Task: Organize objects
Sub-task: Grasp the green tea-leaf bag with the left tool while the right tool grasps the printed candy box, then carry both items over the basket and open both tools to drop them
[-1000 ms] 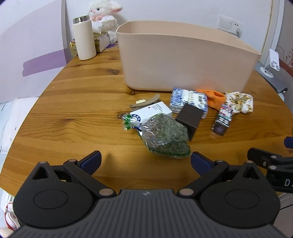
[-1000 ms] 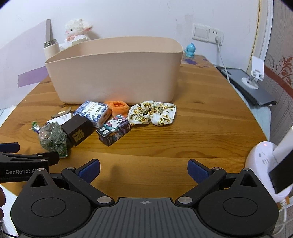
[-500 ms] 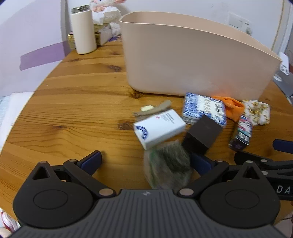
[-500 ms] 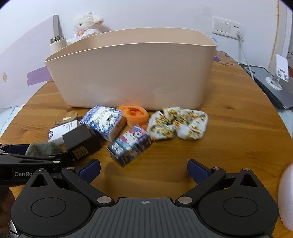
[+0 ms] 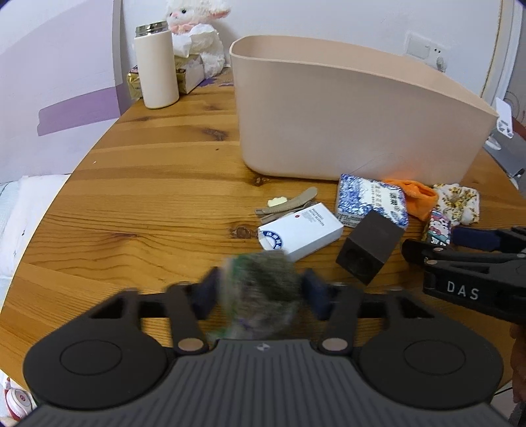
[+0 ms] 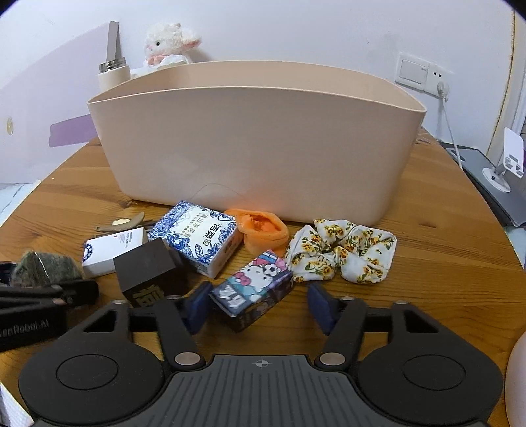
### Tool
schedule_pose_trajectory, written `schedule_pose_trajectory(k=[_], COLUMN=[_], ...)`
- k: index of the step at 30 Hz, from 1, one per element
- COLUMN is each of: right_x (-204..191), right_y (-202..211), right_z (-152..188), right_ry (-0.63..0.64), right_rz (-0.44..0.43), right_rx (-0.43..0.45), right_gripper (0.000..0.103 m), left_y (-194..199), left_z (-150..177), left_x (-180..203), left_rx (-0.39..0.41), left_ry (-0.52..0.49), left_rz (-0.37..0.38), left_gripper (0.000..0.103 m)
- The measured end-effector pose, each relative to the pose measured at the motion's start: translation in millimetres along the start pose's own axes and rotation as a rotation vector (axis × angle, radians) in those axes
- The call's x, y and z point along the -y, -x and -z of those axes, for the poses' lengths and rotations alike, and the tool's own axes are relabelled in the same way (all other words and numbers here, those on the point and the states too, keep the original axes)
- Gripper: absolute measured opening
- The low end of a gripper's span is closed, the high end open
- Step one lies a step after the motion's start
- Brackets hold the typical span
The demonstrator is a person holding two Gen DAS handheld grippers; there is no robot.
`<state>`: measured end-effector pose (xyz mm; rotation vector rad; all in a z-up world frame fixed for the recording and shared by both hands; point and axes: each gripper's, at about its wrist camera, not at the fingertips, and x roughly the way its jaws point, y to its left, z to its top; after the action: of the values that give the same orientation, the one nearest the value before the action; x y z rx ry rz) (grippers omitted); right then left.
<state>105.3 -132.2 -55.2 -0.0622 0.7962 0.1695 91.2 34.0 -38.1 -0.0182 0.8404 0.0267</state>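
Note:
A beige bin (image 5: 345, 121) stands on the round wooden table; it also shows in the right wrist view (image 6: 256, 144). My left gripper (image 5: 261, 292) is shut on a green herb bag (image 5: 263, 289), blurred, also seen from the right wrist (image 6: 46, 267). My right gripper (image 6: 259, 305) is partly closed around a Hello Kitty box (image 6: 253, 292) on the table; the left pad is close to it, the right pad stands apart. Beside it lie a black box (image 6: 144, 269), a white box (image 6: 108, 249), a blue patterned pack (image 6: 197, 235), an orange cloth (image 6: 263, 230) and a floral scrunchie (image 6: 342, 251).
A hair clip (image 5: 286, 205) lies left of the bin. A white flask (image 5: 156, 65), a plush lamb (image 5: 197, 29) and small boxes stand at the back left. A phone stand (image 6: 506, 161) and a wall socket (image 6: 424, 74) are at the right.
My left gripper closed on the herb bag and lifted it off the white box. My right gripper moved forward and narrowed around the Hello Kitty box.

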Motion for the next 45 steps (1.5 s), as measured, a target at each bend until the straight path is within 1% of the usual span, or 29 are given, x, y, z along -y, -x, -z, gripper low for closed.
schedule_pose_trajectory(k=[1,3,4,7,11,16,19,23,26,28,31,33,35,38,41,45], right_x=[0.0,1.2,2.4,8.2,16.1,22.1,28.1,36.2,41.3,45.2,51.2,54.3,55.2,54.2,54.1,54.0], right_y=[1.9,5.8,7.9,15.7,31.7,60.6,79.2,96.2,98.9,97.3,89.6,81.2,71.4,54.0,37.8,16.1], right_z=[0.6,2.0,3.1,8.6,15.9,10.5,-1.4,-26.4,-48.2,-63.2,-83.6,-94.8,-105.3,-117.3,-120.1,-119.7], right_ry=[-0.001,-0.014,-0.019,-0.044,-0.083,-0.099,-0.108,-0.122,-0.112,-0.100,-0.097,-0.098,-0.095,-0.076,-0.065,-0.053], right_rz=[0.001,0.006,0.006,0.004,-0.012,-0.014,-0.007,-0.004,0.006,0.023,0.039,0.047,0.056,0.068,0.069,0.073], right_rx=[0.002,0.004,0.002,0.000,0.015,0.088,0.153,0.245,0.295,0.323,0.341,0.339,0.328,0.304,0.267,0.211], right_gripper=[0.037,0.029,0.026,0.021,0.021,0.021,0.021,0.021,0.021,0.021,0.021,0.021,0.021,0.021,0.021,0.021], left_y=[0.9,2.4,3.3,7.3,17.6,33.1,45.3,61.9,65.9,64.0,54.0,42.0,26.9,-0.5,-28.8,-59.2], left_z=[-0.1,0.7,1.4,4.1,5.5,-0.6,-13.6,-43.2,-69.3,-88.4,-118.0,-134.9,-150.3,-163.5,-166.5,-163.9], left_x=[0.0,0.4,0.5,0.2,-0.3,-1.9,-2.4,0.4,4.7,9.0,15.9,22.6,31.4,47.8,62.2,66.3], left_rx=[-0.001,-0.005,-0.007,-0.012,0.009,0.055,0.102,0.210,0.281,0.311,0.327,0.321,0.297,0.264,0.208,0.135], left_ry=[0.000,-0.003,-0.004,-0.001,0.002,0.014,0.010,-0.012,-0.023,-0.030,-0.023,-0.019,-0.027,-0.071,-0.113,-0.133], left_rz=[0.006,0.013,0.018,0.037,0.051,0.060,0.061,0.041,0.032,0.033,0.044,0.063,0.066,0.032,0.006,-0.009], left_gripper=[0.039,0.038,0.037,0.037,0.037,0.037,0.037,0.037,0.037,0.037,0.037,0.037,0.037,0.037,0.037,0.037])
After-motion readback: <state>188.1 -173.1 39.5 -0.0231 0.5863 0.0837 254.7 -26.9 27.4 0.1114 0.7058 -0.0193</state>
